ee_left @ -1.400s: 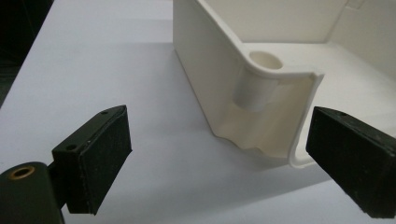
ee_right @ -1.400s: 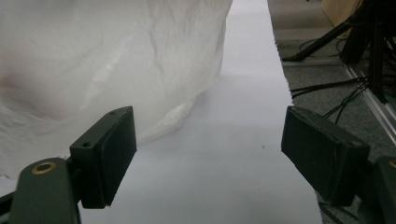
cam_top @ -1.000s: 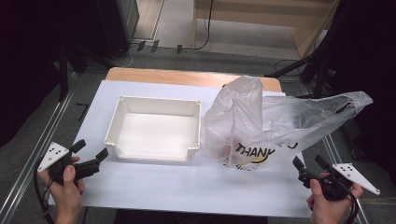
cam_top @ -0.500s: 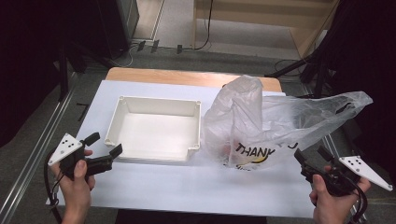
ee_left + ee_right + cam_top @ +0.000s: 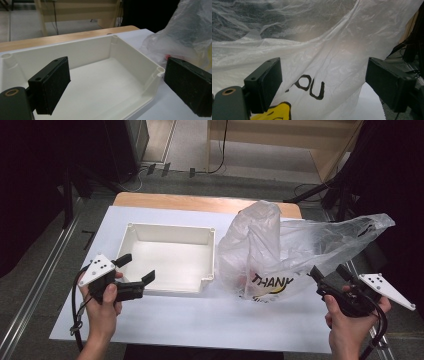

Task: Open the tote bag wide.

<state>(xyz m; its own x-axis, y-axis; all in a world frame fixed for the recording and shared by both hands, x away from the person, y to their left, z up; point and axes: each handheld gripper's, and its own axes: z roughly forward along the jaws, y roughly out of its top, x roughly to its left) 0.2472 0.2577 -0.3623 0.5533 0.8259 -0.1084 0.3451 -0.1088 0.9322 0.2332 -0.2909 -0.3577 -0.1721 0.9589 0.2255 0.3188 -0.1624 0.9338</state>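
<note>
The thin, translucent white plastic carrier bag point(image 5: 300, 252) with black "THANK YOU" lettering stands slumped on the white table sheet point(image 5: 200, 320), just right of the empty, shallow off-white rectangular plastic box point(image 5: 170, 257). A small red item shows faintly through the film. The right gripper point(image 5: 327, 275) has its jaws spread wide, close to the bag's near wall and holding nothing. The left gripper point(image 5: 137, 270) is likewise open and empty at the box's near left corner. Recommended procedure: pinch a gathered fold of film, not a single taut layer. Close squarely. Lift slowly, since thin film slips and tears easily.
</note>
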